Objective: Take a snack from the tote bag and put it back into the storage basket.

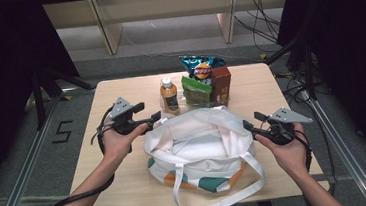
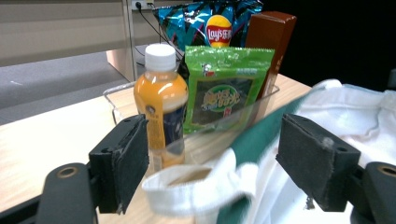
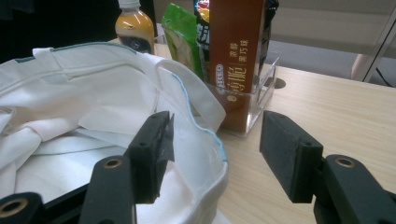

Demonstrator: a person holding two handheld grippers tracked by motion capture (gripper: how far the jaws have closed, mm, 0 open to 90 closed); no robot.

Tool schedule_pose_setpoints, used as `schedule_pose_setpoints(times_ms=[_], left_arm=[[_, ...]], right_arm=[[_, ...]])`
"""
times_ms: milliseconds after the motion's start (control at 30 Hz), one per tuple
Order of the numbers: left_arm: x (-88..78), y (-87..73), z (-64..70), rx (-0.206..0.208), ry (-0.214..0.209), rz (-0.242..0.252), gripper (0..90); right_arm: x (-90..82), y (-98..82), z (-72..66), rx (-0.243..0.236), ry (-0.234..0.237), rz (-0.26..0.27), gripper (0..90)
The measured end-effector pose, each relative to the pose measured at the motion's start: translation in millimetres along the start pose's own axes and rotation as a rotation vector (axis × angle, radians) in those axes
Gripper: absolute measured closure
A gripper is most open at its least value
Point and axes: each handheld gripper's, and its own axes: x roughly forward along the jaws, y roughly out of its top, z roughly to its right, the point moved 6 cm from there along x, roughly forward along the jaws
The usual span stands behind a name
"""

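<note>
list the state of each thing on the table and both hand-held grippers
white cloth tote bag: lying open, mouth up
orange drink bottle: upright, capped
green snack packet: standing in clear plastic bin
brown carton: upright in bin
blue crisp bag: sealed
left hand-held gripper: open at bag rim
right hand-held gripper: open across bag rim

A white cloth tote bag [image 1: 199, 141] lies on the counter [image 1: 123, 188] near its front edge, mouth open and facing up, its sides slumped and creased. Green and orange patches show on its lower front panel, and a thin blue line of stitching runs along the rim. One long white strap loops out over the front of the bag towards the counter's edge; another strap end curls at the bag's left rim. The inside looks pale, with folds of cloth.
</note>
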Motion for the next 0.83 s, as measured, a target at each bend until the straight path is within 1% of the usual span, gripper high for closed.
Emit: schedule_pose_setpoints(times_ms=[133,167,200,267,300,333,367,400,433,467,500,533,567,633,667,700,767,833], left_arm=[[-9.6,-12.0,1.6,-0.002,0.002,-0.004,23.6],[-11.6,-14.7,2.1,-0.002,-0.001,-0.006,23.5],[-12.8,-16.2,2.4,-0.004,-0.001,-0.001,23.4],[-17.1,-21.3,3.1,-0.008,-0.006,0.002,23.4],[-18.9,-23.8,3.7,-0.013,-0.007,0.009,23.5],[-20.2,-25.7,3.9,-0.021,-0.007,0.016,23.6],[-22.7,-28.1,3.7,-0.022,0.001,0.016,24.0],[-23.4,-29.0,3.2,-0.021,0.001,0.017,24.1],[-24.6,-29.7,2.5,-0.027,0.004,0.020,24.1],[-25.2,-30.3,2.2,-0.035,0.004,0.027,24.1],[-25.7,-31.0,2.1,-0.034,0.007,0.023,24.3],[-25.3,-32.3,2.1,-0.036,0.007,0.024,24.4],[-24.9,-33.2,2.0,-0.033,0.005,0.021,24.6],[-23.4,-34.8,1.6,-0.028,0.001,0.014,24.7],[-22.3,-35.8,1.5,-0.036,-0.002,0.012,24.7],[-22.2,-36.3,1.5,-0.041,0.000,0.008,24.9],[-21.9,-36.3,1.7,-0.035,-0.004,0.008,25.3],[-21.8,-36.0,0.9,-0.034,-0.004,0.009,25.7]], right_arm=[[0.5,-0.3,-0.4,-0.002,0.002,-0.002,43.7],[0.0,-0.5,-0.2,-0.003,-0.007,-0.007,43.8],[-0.6,-0.7,-0.2,-0.005,-0.005,-0.016,43.8],[-0.1,-0.4,-0.7,-0.004,0.001,-0.010,43.7],[-0.6,-0.6,-0.5,-0.005,-0.003,-0.016,43.7],[1.0,-0.3,-1.0,-0.001,0.003,0.000,43.8],[0.4,-1.0,-3.5,0.023,0.002,-0.004,43.8],[0.8,-0.7,-2.1,0.004,0.002,-0.002,43.8],[0.7,-0.6,-1.4,-0.005,0.003,-0.004,43.8],[1.1,-0.9,-2.7,0.017,0.002,-0.005,43.8],[0.2,-1.1,-0.8,0.002,-0.010,-0.013,43.8],[1.4,-0.6,-1.4,0.011,-0.017,0.007,43.8],[-0.5,-1.4,-1.5,0.007,-0.004,-0.018,43.8],[-0.5,-1.3,-1.3,0.009,-0.004,-0.014,43.8],[-0.1,-1.1,-1.4,0.012,0.000,-0.010,43.9],[-0.1,-1.3,-2.1,0.027,-0.005,-0.008,43.9],[-0.4,-1.0,-2.3,0.029,0.010,-0.008,43.8],[-0.2,-0.8,-0.8,0.022,0.007,-0.005,43.8]])
